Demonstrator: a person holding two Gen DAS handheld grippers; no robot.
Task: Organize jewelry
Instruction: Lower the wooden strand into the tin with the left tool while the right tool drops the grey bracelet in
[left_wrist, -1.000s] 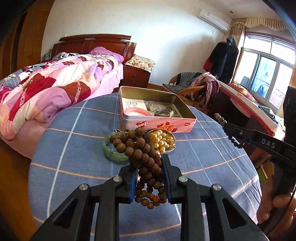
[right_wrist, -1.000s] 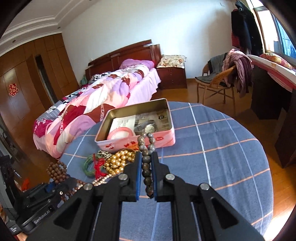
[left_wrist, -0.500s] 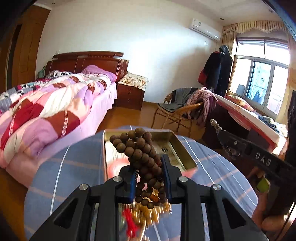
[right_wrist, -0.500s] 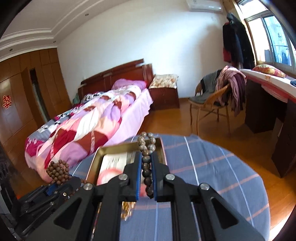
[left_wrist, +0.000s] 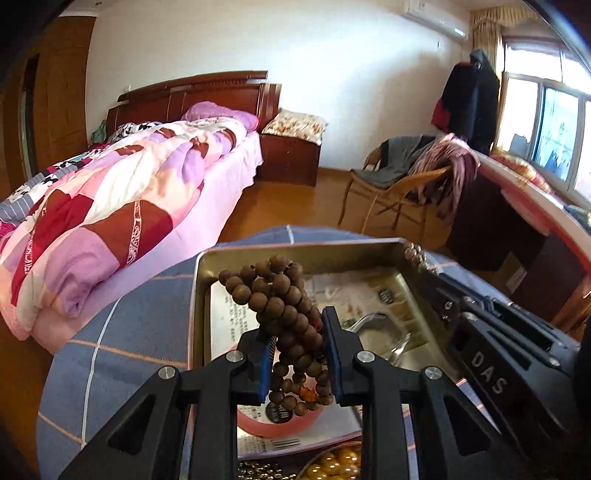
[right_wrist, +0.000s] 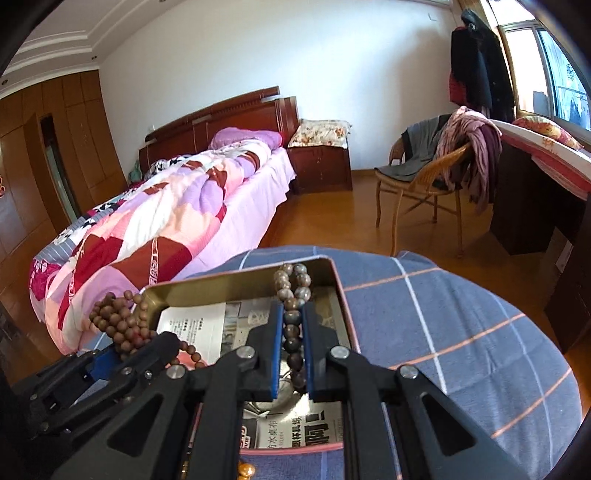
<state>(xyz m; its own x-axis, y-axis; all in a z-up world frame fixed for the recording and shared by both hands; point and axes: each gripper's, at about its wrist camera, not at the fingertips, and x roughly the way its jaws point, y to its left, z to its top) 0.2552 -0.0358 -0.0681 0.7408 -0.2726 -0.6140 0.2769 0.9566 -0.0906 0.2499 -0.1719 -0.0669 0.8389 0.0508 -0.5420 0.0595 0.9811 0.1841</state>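
My left gripper (left_wrist: 295, 339) is shut on a bunch of brown wooden bead strands (left_wrist: 280, 295) and holds it above the open metal tin (left_wrist: 199, 295). My right gripper (right_wrist: 293, 332) is shut on a grey-brown stone bead bracelet (right_wrist: 291, 284) over the same tin (right_wrist: 207, 286), near its right wall. The tin is lined with newspaper and holds a pink bangle (left_wrist: 280, 430) and a metal watch (left_wrist: 376, 332). The right gripper shows at the right of the left wrist view (left_wrist: 424, 266); the left one with its beads shows at the left of the right wrist view (right_wrist: 122, 328).
The tin sits on a round table with a blue checked cloth (right_wrist: 443, 325). Gold pearl beads (left_wrist: 332, 465) lie in front of the tin. A bed (right_wrist: 166, 206), a wicker chair (right_wrist: 424, 177) and a desk (right_wrist: 535, 184) stand beyond the table.
Both grippers have moved forward with their beads, from in front of the tin to above its inside. Both stay shut.
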